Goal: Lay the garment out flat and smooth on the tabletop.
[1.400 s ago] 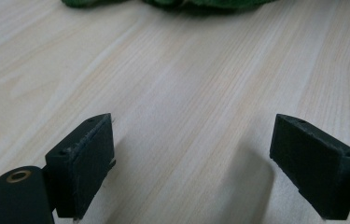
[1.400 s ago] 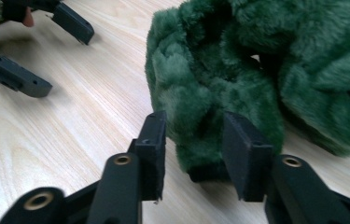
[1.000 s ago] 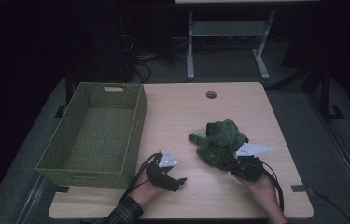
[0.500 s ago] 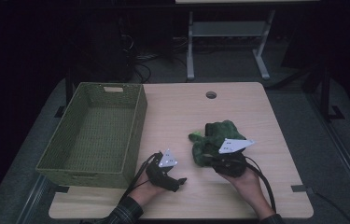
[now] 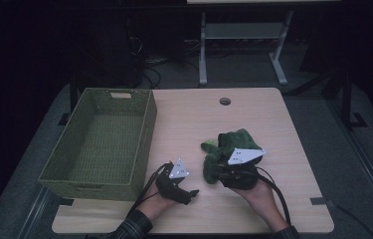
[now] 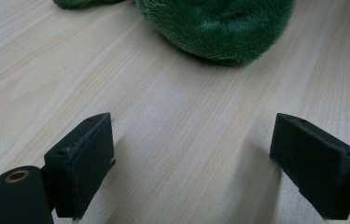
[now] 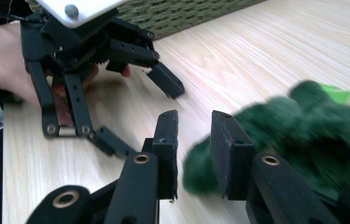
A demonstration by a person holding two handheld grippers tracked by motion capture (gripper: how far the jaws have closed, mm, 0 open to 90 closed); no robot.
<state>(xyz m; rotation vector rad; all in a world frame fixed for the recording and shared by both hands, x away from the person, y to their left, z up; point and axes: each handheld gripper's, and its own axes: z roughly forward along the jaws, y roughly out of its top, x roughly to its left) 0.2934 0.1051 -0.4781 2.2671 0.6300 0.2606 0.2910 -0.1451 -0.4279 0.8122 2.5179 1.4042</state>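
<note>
Trouble I see: right gripper (image 7: 193,158) is nearly clenched, nipping just fuzz on the green plush toy (image 5: 231,149) mid-counter (image 5: 189,119); it could slip free. Left gripper (image 6: 205,158) sits spread, empty.

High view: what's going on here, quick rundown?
A person sits at a wooden table with a claw in each hand. The right claw is at the near edge of a green plush toy, jaws nearly shut with a narrow gap; plush shows behind that gap, but a grip isn't clear. The left claw rests wide open on bare tabletop just short of the toy. A green woven basket stands empty at the table's left.
</note>
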